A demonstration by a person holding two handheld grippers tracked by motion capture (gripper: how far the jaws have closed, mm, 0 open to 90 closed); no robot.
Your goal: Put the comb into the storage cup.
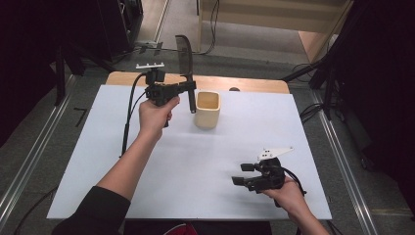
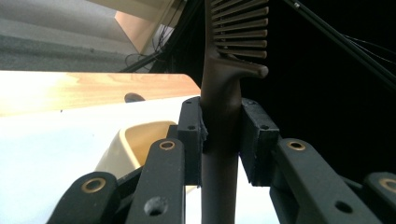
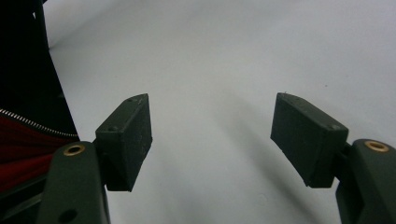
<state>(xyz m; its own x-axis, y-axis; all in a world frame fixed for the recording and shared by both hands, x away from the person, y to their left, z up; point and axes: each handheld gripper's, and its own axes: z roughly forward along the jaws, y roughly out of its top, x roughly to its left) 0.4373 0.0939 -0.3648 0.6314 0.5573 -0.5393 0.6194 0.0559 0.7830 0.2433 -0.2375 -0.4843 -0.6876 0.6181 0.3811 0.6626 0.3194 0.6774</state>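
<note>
With the left gripper (image 1: 187, 88) pinching the upright dark plastic comb (image 1: 185, 58) by its handle at 9 o'clock of the cream square cup (image 1: 207, 110), we judge the handle should be centred over the cup before lowering, while the right gripper (image 1: 243, 174), jaws spread, idles over the white surface (image 1: 205, 161).

Hand-held gripper (image 2: 221, 135) clamping upright comb (image 2: 223, 93)

We record the left black hand-held gripper (image 1: 188, 88) raised at the far side of the white worktop (image 1: 195, 161), forearm extended, jaws clamped on the handle of an upright dark plastic comb (image 2: 219, 121). The right black hand-held gripper (image 1: 241, 174) sits low near the front edge, jaws spread wide apart, pointing left.
</note>
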